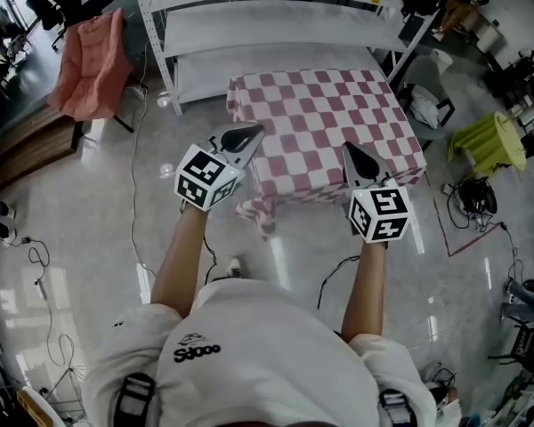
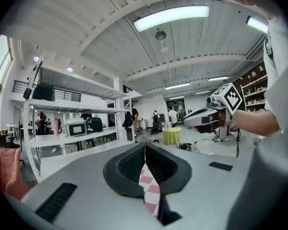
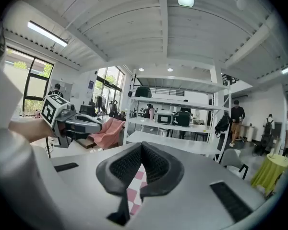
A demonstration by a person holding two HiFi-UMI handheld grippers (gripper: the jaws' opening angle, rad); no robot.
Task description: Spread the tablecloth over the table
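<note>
As we look down, the checked cloth (image 1: 325,127) hides the worktop before grey shelves (image 1: 276,25) on a glossy floor (image 1: 89,238); both arms (image 1: 180,256) reach forward, left gripper (image 1: 252,134) and right gripper (image 1: 349,152) over its near edge. The left gripper view shows its fingers (image 2: 127,166) clenched on cloth, unseen from above; the right gripper view shows the same grip.
</note>
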